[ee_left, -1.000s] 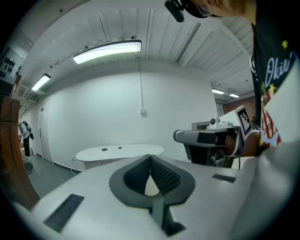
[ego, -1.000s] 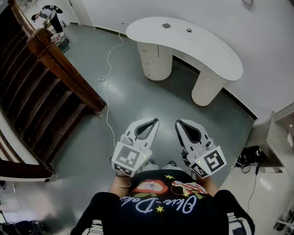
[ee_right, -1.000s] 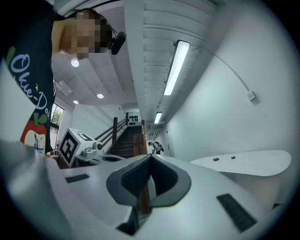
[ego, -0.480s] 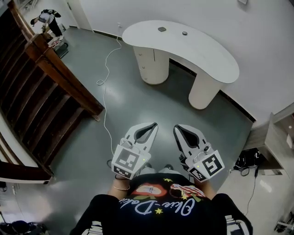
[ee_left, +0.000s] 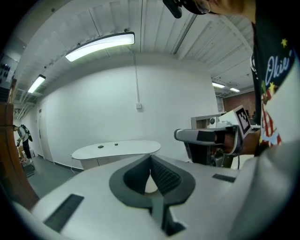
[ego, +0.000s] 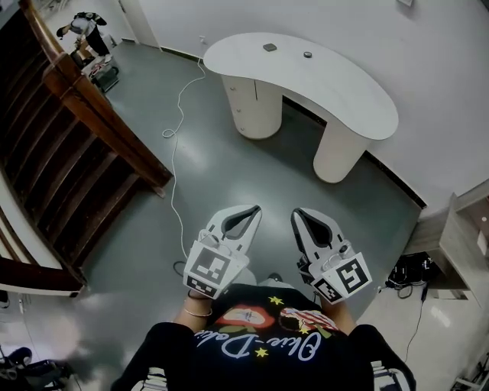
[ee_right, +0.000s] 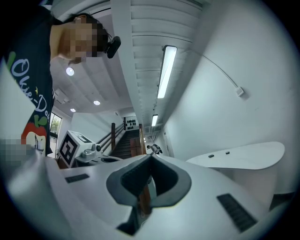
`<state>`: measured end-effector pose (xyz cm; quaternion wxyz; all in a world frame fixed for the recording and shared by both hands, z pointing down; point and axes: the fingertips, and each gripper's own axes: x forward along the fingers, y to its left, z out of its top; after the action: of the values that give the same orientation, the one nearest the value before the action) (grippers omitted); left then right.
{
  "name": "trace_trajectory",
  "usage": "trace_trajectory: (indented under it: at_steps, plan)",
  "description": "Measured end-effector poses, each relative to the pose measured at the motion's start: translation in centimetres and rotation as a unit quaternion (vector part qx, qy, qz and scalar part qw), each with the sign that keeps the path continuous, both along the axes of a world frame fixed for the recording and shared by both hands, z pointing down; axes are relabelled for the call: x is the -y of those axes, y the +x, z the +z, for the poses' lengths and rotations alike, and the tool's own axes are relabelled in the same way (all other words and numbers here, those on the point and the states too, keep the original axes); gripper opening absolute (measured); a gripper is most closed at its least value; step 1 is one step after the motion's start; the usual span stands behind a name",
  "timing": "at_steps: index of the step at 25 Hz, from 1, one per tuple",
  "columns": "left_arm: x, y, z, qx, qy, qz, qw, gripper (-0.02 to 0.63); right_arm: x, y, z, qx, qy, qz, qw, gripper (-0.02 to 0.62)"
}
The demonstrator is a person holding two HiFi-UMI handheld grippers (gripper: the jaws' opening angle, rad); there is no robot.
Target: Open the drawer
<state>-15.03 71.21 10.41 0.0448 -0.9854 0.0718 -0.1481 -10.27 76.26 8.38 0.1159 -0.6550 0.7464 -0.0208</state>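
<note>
The closed drawer (ego: 241, 103) sits in the white cylindrical pedestal (ego: 266, 114) of a white kidney-shaped table (ego: 344, 92), at 12 o'clock and well apart from the person; its contents are hidden. The left claw (ego: 254, 208) and right claw (ego: 296, 214), both pinched together and empty, point that way. A white cable (ego: 176, 137) on the grey floor (ego: 229, 176) at 11 o'clock could trip the approach.

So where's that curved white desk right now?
In the head view the desk stands top centre against the white wall, well ahead of the left gripper and right gripper, with the wooden staircase to its left.
</note>
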Motion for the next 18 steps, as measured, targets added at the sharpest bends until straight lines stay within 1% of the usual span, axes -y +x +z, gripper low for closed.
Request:
trace_trajectory:
  at_steps: [5, 10, 14, 18]
  plan:
    - [0.6, 0.5, 0.2, 0.0, -0.003, -0.005, 1.0, 0.005, 0.3, 0.1, 0.5, 0.001, -0.006, -0.008, 1.0, -0.003]
    - [2.1, 2.1, 0.5, 0.001, -0.007, 0.008, 0.9999, 0.005, 1.8, 1.8, 0.6, 0.002, -0.011, -0.002, 1.0, -0.003]
    - [4.1, 3.3, 0.4, -0.007, -0.004, 0.022, 0.9997, 0.005, 3.7, 2.9, 0.2, -0.012, -0.009, 0.009, 1.0, -0.003]
    - [7.2, 4.7, 0.0, -0.017, -0.004, 0.031, 0.9994, 0.005, 6.4, 3.6, -0.1, -0.02, -0.01, 0.011, 1.0, -0.003]
